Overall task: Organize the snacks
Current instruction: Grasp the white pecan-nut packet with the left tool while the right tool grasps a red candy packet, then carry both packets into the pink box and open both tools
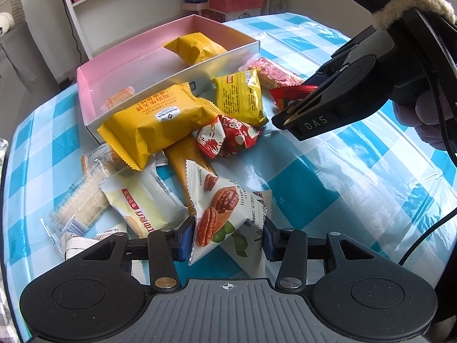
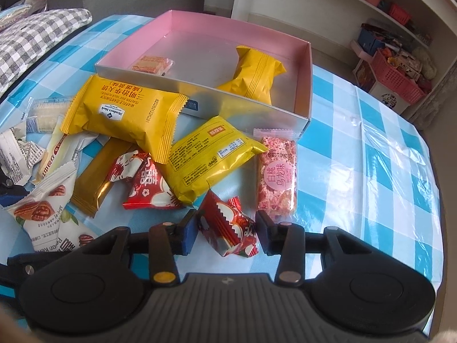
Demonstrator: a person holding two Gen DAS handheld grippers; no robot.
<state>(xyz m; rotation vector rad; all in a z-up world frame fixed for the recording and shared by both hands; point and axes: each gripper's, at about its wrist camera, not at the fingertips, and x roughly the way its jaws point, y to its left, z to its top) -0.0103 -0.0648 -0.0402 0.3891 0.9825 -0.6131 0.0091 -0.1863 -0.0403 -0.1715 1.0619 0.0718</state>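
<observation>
A pile of wrapped snacks lies on the blue checked tablecloth in front of a pink-lined box (image 1: 85,85) (image 2: 307,71). The box holds a yellow packet (image 1: 197,47) (image 2: 257,75) and a small orange biscuit pack (image 1: 120,98) (image 2: 150,64). My left gripper (image 1: 227,238) stands around a white pecan packet (image 1: 222,214), pads touching its sides. My right gripper (image 2: 225,233) stands around a red candy packet (image 2: 225,233), jaws a little apart from it; it also shows in the left wrist view (image 1: 288,115).
Loose by the box: a large yellow waffle packet (image 1: 154,121) (image 2: 125,114), a flat yellow packet (image 1: 240,97) (image 2: 208,154), a second red candy (image 1: 228,135) (image 2: 148,185), a pink bar (image 2: 275,171), a gold bar (image 2: 97,171). Shelves and red baskets (image 1: 237,0) stand behind.
</observation>
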